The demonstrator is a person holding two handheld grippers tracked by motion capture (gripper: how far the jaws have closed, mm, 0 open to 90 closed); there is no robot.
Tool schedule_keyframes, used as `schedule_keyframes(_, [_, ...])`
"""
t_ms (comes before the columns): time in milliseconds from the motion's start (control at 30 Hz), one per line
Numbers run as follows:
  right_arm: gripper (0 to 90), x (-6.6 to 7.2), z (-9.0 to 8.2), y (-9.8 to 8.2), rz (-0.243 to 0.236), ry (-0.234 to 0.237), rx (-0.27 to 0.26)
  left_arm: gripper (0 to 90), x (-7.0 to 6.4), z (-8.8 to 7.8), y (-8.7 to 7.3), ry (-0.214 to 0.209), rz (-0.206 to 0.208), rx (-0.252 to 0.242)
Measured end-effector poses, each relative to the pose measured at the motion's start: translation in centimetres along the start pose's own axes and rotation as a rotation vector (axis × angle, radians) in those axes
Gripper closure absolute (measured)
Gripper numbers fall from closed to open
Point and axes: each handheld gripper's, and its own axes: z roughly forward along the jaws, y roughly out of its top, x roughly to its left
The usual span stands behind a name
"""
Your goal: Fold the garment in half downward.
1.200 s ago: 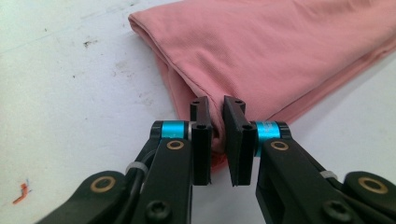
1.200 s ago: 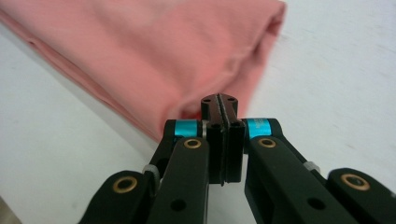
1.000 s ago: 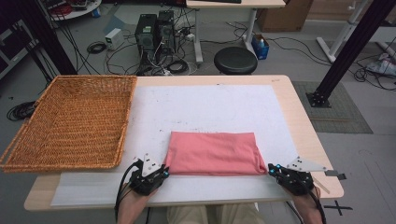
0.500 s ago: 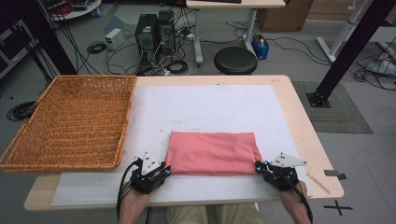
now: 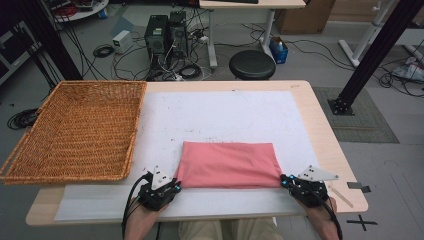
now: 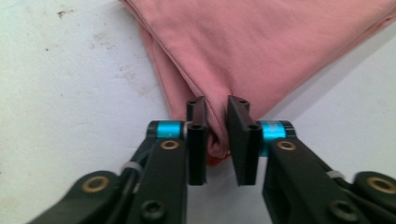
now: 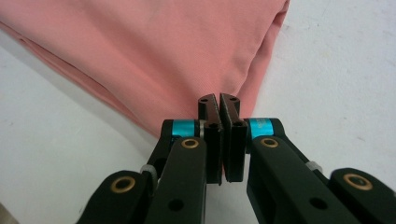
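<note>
Jaws of the left gripper (image 6: 216, 140) are pinching a bunched corner of the pink cloth (image 6: 261, 51), and the right gripper (image 7: 219, 140) is squeezing the other near corner with its jaws almost shut. Both gripper views are showing these pinches up close. From the high view, the folded cloth (image 5: 227, 164) is lying on the white mat of the table (image 5: 320, 130), near the person's edge, with the left gripper (image 5: 172, 186) and right gripper (image 5: 287, 181) at its two corners. A wicker basket (image 5: 75, 127) is sitting at the left.
</note>
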Motion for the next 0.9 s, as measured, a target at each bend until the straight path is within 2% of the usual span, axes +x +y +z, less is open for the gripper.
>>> schedule_keyframes(67, [88.8, -0.1, -0.1, -0.1, 0.017, 0.016, 0.000, 68.1, 0.2, -0.4, 0.0, -0.001, -0.022, -0.024])
schedule_keyframes(133, [86.1, -0.1, -0.3, 0.0, 0.030, 0.028, -0.009, 65.4, 0.5, -0.8, 0.2, 0.002, -0.045, -0.070])
schedule_keyframes(200, [72.4, -0.1, -0.4, 0.5, 0.031, 0.026, -0.036, 65.4, 0.7, -1.0, 0.7, -0.005, -0.068, -0.115])
schedule_keyframes(300, [64.4, -0.1, -0.1, 2.0, 0.047, 0.047, -0.072, 66.1, 0.6, -0.6, 2.1, -0.006, -0.074, -0.151])
schedule_keyframes(333, [63.7, -0.1, 0.0, 2.6, 0.042, 0.042, -0.083, 68.5, 0.6, -0.6, 2.1, -0.006, -0.074, -0.151])
schedule_keyframes(400, [64.4, 0.1, 0.2, 3.9, 0.038, 0.037, -0.108, 72.6, 0.4, 0.4, 3.4, -0.008, -0.061, -0.155])
schedule_keyframes(467, [70.4, 0.3, 0.8, 5.1, 0.022, 0.032, -0.119, 77.0, 0.3, 0.9, 3.9, -0.008, -0.062, -0.157])
schedule_keyframes(533, [72.0, 0.1, 2.0, 6.2, 0.014, 0.026, -0.121, 80.2, 0.6, 2.4, 5.4, -0.008, -0.077, -0.166])
schedule_keyframes(567, [73.9, 0.0, 2.8, 6.7, 0.017, 0.031, -0.114, 81.5, 0.6, 2.4, 5.4, -0.008, -0.077, -0.166])
schedule_keyframes(600, [74.0, -0.1, 3.6, 7.3, 0.017, 0.036, -0.108, 82.6, 1.0, 4.0, 6.6, 0.003, -0.080, -0.149])
schedule_keyframes(633, [74.0, -0.2, 4.5, 7.7, 0.020, 0.038, -0.103, 82.7, 1.3, 4.9, 7.2, 0.009, -0.078, -0.140])
schedule_keyframes(700, [74.0, -0.2, 6.2, 8.6, 0.016, 0.047, -0.086, 83.0, 1.9, 6.6, 8.1, 0.019, -0.100, -0.103])
schedule_keyframes(733, [74.0, -0.2, 6.2, 8.6, 0.016, 0.047, -0.086, 83.0, 1.9, 6.6, 8.1, 0.019, -0.100, -0.103])
schedule_keyframes(767, [74.0, -0.3, 7.1, 8.9, 0.012, 0.040, -0.074, 83.0, 1.9, 6.6, 8.1, 0.019, -0.100, -0.103])
schedule_keyframes(800, [74.0, -0.5, 8.7, 9.1, 0.007, 0.036, -0.022, 83.0, 2.7, 8.2, 8.5, 0.051, -0.120, -0.053])
schedule_keyframes(900, [74.7, -1.2, 10.0, 8.9, 0.003, 0.013, 0.048, 83.0, 3.2, 8.8, 8.3, 0.073, -0.131, -0.026])
